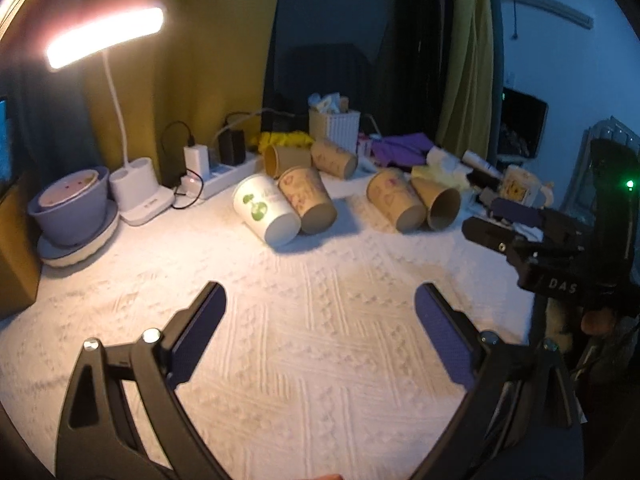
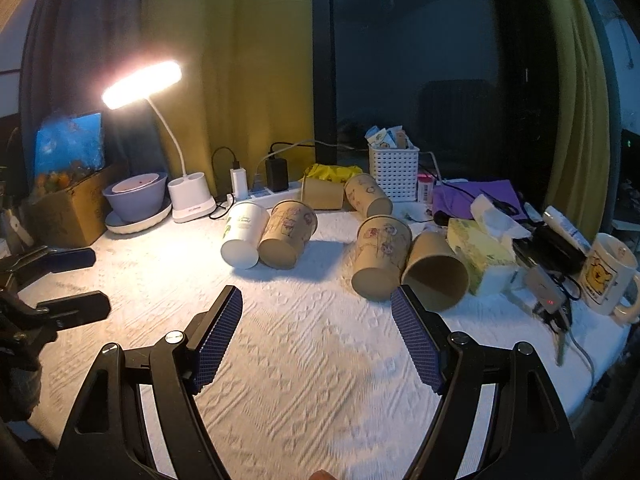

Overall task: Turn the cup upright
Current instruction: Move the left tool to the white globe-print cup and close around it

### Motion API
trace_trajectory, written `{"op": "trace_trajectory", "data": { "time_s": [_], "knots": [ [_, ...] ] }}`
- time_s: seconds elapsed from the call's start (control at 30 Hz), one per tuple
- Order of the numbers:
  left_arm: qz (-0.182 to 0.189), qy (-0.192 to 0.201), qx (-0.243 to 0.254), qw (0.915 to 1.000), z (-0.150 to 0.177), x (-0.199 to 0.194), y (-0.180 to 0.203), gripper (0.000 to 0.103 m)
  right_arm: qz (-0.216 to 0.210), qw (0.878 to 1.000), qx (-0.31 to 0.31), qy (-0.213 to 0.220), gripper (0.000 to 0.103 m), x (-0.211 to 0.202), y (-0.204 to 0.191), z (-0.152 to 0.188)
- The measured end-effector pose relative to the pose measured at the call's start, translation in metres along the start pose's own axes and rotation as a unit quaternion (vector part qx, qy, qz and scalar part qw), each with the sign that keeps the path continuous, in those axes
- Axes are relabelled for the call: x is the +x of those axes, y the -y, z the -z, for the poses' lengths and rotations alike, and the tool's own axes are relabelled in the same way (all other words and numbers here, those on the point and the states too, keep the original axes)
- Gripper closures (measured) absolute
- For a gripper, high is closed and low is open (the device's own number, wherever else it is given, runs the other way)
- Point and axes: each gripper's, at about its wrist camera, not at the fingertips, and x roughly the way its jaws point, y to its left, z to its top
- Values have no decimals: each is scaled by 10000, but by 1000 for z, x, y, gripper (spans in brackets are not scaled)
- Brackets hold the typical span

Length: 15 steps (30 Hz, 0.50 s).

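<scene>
**Both tools open, six cups lying down, none gripped**

Blue-padded fingers (image 2: 218,338) of the right tool (image 2: 316,332) are filling the bottom of the right wrist view, spread wide w/ nothing between them, hovering over the white textured cloth on the counter (image 2: 320,380). Left tool (image 1: 320,332) is sitting the same way in its own view: wide open, empty, over bare cloth at bottom centre.

All paper cups are lying on their sides across mid-frame. White cup (image 2: 244,236) w/ green print is touching a printed brown cup (image 2: 286,240) at centre-left. Two more brown cups (image 2: 348,194) are lying behind them near the white basket (image 2: 394,176). At centre-right, a printed brown cup (image 2: 380,258) is leaning against a plain brown cup (image 2: 434,270) whose mouth is facing the camera, just past the right tool's right fingertip.

Task is looking unstarted; nearest candidate is prob. that centre-right pair.

Risks:
- Cups are touching in pairs, so closing on one is likely nudging its neighbour into rolling.
- Thin paper walls: too hard a squeeze could be crushing the cup.
- Tissue box (image 2: 480,256) and mug (image 2: 608,276) are crowding the right side, so a wide swing while flipping could be clipping them.
- Soft cloth may be leaving an uprighted cup wobbling.
</scene>
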Motion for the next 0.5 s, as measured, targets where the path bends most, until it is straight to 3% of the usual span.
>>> {"op": "trace_trajectory", "data": {
  "time_s": [0.27, 0.5],
  "knots": [
    [-114, -514, -249, 9983, -33, 69, -31, 7, -77, 9993, 153, -342, 23, 51, 14, -11],
    [-209, -716, -422, 9963, -63, 119, -46, 7, -96, 9984, 346, -445, 23, 85, 26, -29]
  ]
}}
